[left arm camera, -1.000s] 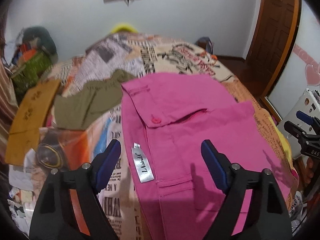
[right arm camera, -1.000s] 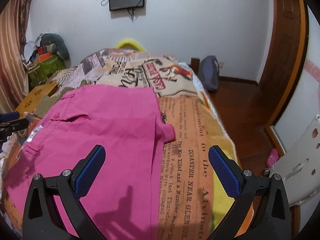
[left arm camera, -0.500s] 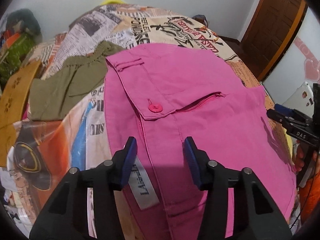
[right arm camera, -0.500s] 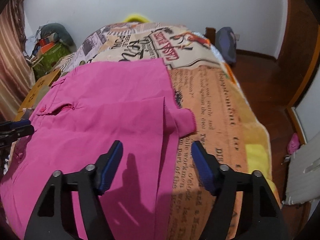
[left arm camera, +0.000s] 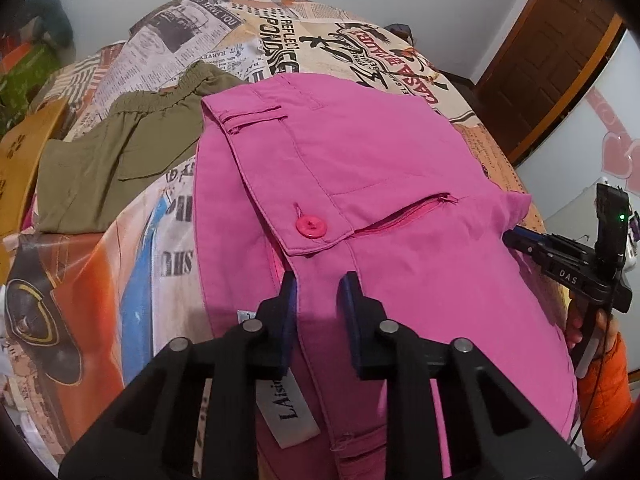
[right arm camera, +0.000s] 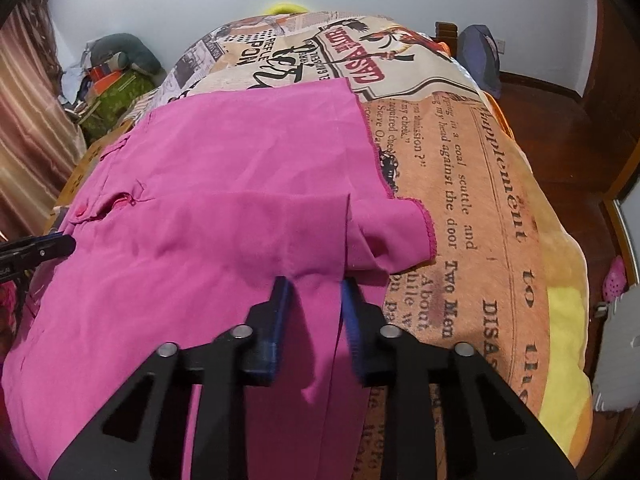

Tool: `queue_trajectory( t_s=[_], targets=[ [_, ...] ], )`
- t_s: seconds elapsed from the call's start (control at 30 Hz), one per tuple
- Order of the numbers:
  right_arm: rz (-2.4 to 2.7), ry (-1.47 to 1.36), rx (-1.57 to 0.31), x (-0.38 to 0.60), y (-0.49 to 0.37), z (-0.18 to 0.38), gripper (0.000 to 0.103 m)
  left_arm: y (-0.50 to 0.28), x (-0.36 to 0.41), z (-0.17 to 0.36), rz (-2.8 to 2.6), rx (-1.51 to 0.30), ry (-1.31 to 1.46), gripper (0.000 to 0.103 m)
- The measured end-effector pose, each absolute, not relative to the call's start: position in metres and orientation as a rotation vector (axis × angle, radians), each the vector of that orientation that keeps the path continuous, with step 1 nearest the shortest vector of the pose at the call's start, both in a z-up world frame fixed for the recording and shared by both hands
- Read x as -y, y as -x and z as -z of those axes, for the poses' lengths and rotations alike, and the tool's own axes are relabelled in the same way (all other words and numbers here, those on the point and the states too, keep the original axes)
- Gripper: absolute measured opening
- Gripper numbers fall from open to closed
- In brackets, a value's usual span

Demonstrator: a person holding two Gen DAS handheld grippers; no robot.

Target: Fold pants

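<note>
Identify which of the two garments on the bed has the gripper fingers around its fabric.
The pink pants: both grippers, left and right, are closing on pink folds. The olive-green garment lies apart, untouched.

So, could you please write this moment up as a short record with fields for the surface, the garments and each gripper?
surface: bed with newspaper-print cover
main garment: pink pants, spread flat, pink button at the waistband flap
other garment: olive shorts, beside the pants
left gripper: jaws closing, waist-end fabric bunched between them, label beside it
right gripper: jaws closing, fabric ridge between them near the leg hems
stage: both ends being pinched, not folded yet
</note>
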State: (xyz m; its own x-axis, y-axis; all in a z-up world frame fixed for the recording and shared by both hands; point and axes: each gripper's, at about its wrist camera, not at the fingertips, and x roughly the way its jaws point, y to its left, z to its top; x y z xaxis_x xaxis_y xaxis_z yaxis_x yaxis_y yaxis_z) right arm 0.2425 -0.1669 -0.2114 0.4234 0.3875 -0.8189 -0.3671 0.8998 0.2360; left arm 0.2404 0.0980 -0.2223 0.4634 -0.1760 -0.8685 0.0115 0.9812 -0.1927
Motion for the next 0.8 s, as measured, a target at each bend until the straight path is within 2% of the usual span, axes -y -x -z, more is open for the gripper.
queue_trajectory(
  t_s=[0.03, 0.07, 0.27, 0.6, 0.73, 0.8],
  targets=[
    [-0.470, -0.014, -1.023, 0.167, -0.241, 0.211, 0.010, -0.240, -0.097, 0.221, 0.110, -1.084, 0.158, 0.012],
    [-0.470, -0.006, -1.022, 0.166, -0.241, 0.210, 0.010, -0.238, -0.097, 0.220, 0.104, -1.078, 0.145, 0.002],
    [-0.461, 0.058, -1.010, 0.163, -0.237, 0.209, 0.007, -0.231, -0.088, 0.204, 0.064, -1.015, 0.046, 0.002],
    [-0.440, 0.057, -1.042, 0.166, -0.231, 0.211, 0.005, -0.238, -0.094, 0.223, 0.032, -1.073, 0.055, 0.004],
    [-0.444, 0.033, -1.057, 0.170, -0.229, 0.204, 0.008, -0.236, -0.097, 0.213, 0.041, -1.075, 0.073, 0.012],
    [-0.437, 0.025, -1.047, 0.172, -0.229, 0.199, 0.019, -0.235, -0.095, 0.207, 0.041, -1.062, 0.063, 0.024]
  ],
)
